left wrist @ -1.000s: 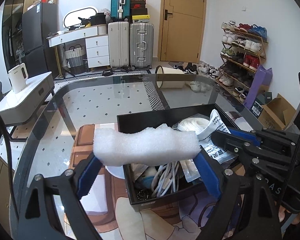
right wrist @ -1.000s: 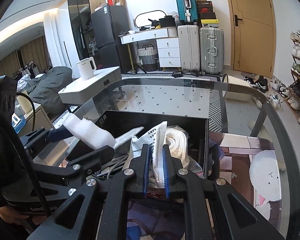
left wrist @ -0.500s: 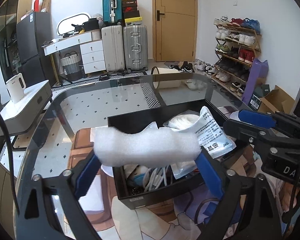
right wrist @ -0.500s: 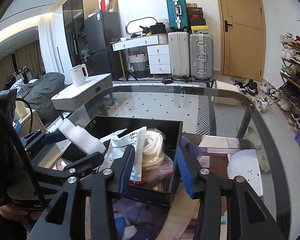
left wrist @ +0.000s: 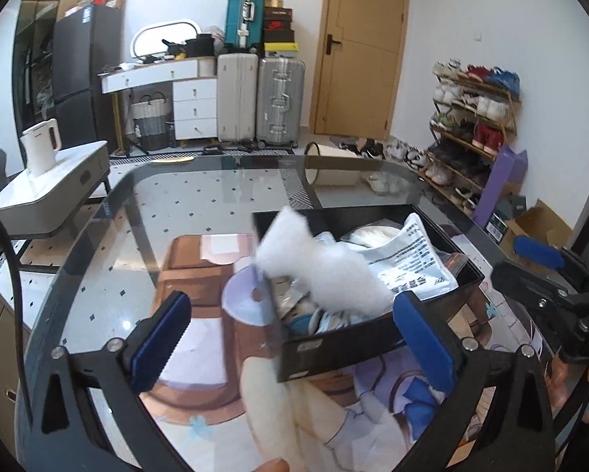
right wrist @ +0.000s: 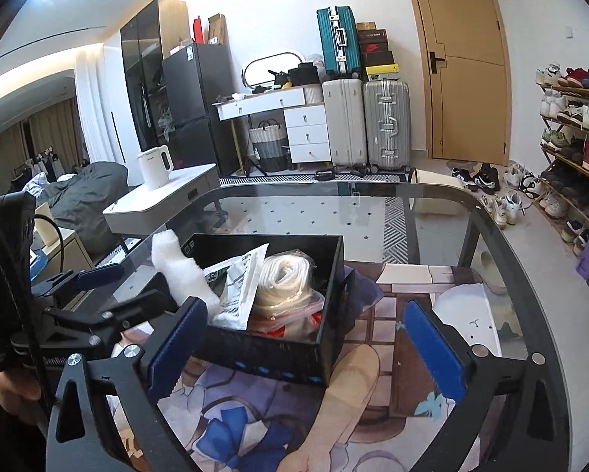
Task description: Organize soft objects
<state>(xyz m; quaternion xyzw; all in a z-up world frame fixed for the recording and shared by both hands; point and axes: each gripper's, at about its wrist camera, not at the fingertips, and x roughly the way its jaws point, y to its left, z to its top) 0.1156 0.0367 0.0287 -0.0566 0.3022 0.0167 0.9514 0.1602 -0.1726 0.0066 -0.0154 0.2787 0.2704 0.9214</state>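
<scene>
The left hand-held gripper (left wrist: 290,330) is spread wide and pinches nothing. The white foam (left wrist: 322,267) is blurred and tilted; its lower end sits at the near left corner of the black box (left wrist: 357,342), its upper end sticks out above the rim. I cannot tell if it rests or is in the air. The right hand-held gripper (right wrist: 306,338) is also spread wide, with the near part of the box between its blue pads (right wrist: 432,346). In the box lie a printed bag (right wrist: 239,287) and a white roll in plastic (right wrist: 282,279). The box stands on the glass worktop (left wrist: 200,212).
</scene>
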